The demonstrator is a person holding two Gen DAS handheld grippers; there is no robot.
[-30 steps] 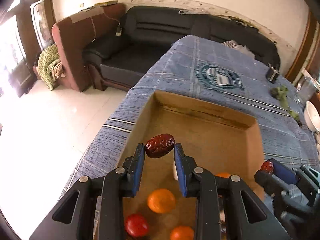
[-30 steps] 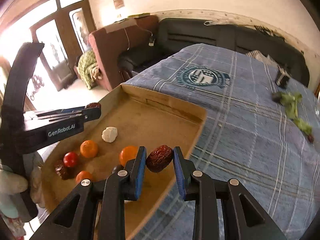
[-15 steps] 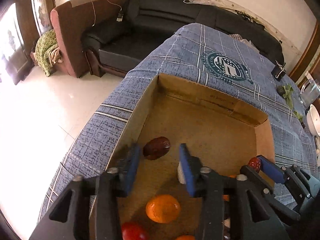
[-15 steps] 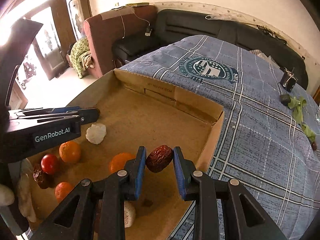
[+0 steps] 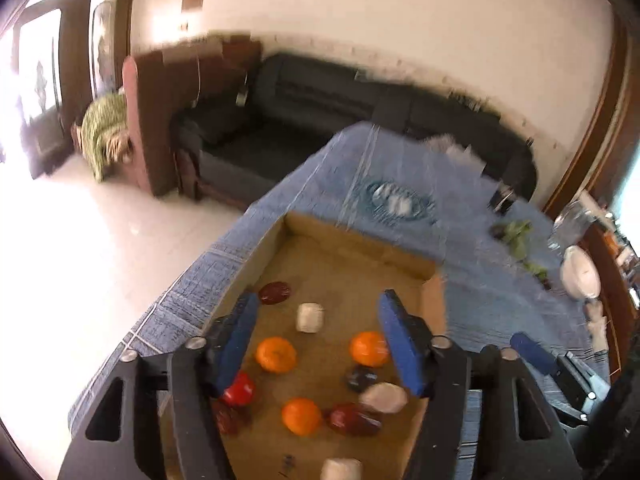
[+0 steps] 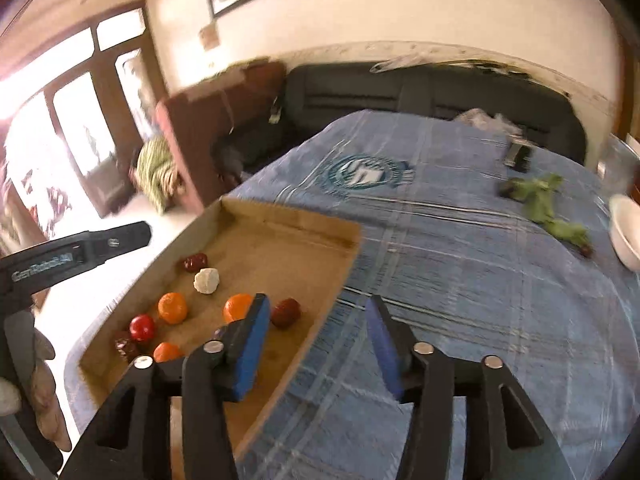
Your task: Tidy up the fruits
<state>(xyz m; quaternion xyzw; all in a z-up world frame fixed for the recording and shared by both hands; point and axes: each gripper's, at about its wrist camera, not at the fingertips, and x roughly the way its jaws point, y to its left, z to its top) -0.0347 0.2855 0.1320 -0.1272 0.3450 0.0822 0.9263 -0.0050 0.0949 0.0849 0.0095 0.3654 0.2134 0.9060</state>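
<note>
In the left wrist view my left tongs [image 5: 316,332] hung spread apart and empty over the box [image 5: 360,246], which sat on the blue-clothed surface [image 5: 480,280]. One date [image 5: 275,293] lay loose by the left wall, near the white lump [image 5: 309,317] and oranges [image 5: 276,355]. I judged it best to lift straight up, so neither pad nudged the fruit.

In the right wrist view my right tongs [image 6: 316,340] also gaped empty, straddling the box's right wall. Another date [image 6: 285,312] rested just inside it. I reckoned a clean backward pull would avoid clipping the cardboard.
</note>
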